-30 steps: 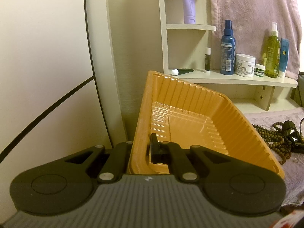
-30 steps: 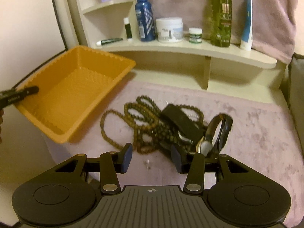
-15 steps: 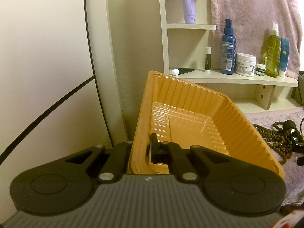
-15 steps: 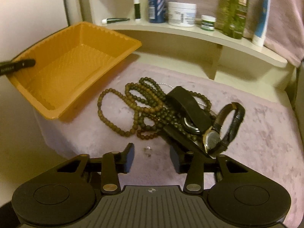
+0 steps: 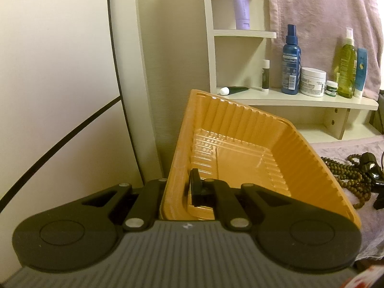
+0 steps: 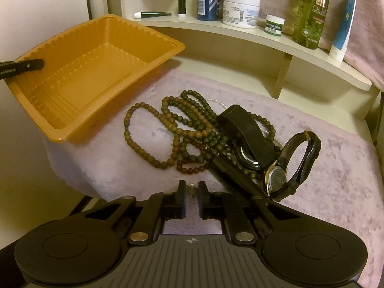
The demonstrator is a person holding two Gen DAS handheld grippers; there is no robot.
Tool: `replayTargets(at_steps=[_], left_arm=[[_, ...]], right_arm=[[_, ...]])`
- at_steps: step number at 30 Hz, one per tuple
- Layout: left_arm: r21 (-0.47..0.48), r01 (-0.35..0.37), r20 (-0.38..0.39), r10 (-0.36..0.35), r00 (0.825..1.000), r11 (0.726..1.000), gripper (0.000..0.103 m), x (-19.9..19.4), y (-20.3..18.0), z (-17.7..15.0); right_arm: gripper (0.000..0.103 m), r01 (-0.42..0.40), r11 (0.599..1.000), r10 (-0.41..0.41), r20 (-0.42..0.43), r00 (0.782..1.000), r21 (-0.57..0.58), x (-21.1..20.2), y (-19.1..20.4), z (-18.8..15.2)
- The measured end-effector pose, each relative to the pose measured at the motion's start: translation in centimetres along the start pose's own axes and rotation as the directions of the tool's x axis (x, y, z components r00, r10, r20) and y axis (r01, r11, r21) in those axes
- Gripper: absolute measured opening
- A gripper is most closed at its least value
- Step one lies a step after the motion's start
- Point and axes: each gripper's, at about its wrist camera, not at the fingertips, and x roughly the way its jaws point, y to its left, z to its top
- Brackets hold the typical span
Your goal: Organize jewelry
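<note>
My left gripper [image 5: 178,189] is shut on the near wall of an empty orange plastic tray [image 5: 242,153], holding it tilted; its finger shows on the tray [image 6: 96,72] in the right wrist view. A pile of brown and dark bead strings [image 6: 182,129], a black-strap watch [image 6: 249,134] and a gold-case watch [image 6: 288,168] lie on the mauve cloth [image 6: 324,192]. My right gripper [image 6: 191,187] is low over the cloth, its jaws nearly closed around a tiny pale item [image 6: 192,185], perhaps an earring.
A curved shelf [image 6: 276,40] behind holds a blue spray bottle [image 5: 291,60], a white jar [image 6: 240,10], a small green-lidded jar [image 6: 274,24], a green bottle [image 6: 312,12] and tubes. The cloth's left edge drops off beside the tray.
My right gripper has dropped toward the cloth and its jaws have narrowed from wide open to a small gap around the tiny pale item. The left gripper and tray have stayed still.
</note>
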Motion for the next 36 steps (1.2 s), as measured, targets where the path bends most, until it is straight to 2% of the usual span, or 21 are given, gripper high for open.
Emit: replayTargets(at_steps=[6, 11, 16, 20, 26, 36], left_arm=[[0.003, -0.002, 0.000, 0.002, 1.000, 1.000, 0.007, 0.1, 0.1, 0.1], [0.008, -0.002, -0.002, 0.002, 1.000, 1.000, 0.007, 0.3, 0.4, 0.1], [0.012, -0.005, -0.002, 0.005, 1.000, 1.000, 0.007, 0.3, 0.4, 0.2], [0.012, -0.006, -0.001, 0.006, 1.000, 1.000, 0.007, 0.3, 0.4, 0.3], [0.014, -0.005, -0.001, 0.005, 1.000, 1.000, 0.007, 0.3, 0.3, 0.3], [0.015, -0.007, -0.001, 0.007, 1.000, 1.000, 0.007, 0.2, 0.3, 0.3]], right_arm=[[0.009, -0.012, 1.000, 0.012, 0.009, 1.000, 0.006, -0.2, -0.1, 0.5], [0.009, -0.061, 0.997, 0.058, 0.071, 0.996, 0.041, -1.3, 0.1, 2.1], [0.009, -0.156, 0.988, 0.152, 0.154, 0.976, 0.014, -2.2, 1.9, 4.5], [0.009, -0.225, 0.974, 0.228, 0.182, 0.957, -0.037, -1.9, 3.9, 6.3], [0.009, -0.300, 0.944, 0.318, 0.137, 0.938, -0.134, 0.3, 7.2, 7.5], [0.009, -0.349, 0.917, 0.366, 0.060, 0.929, -0.194, 2.4, 9.3, 7.1]])
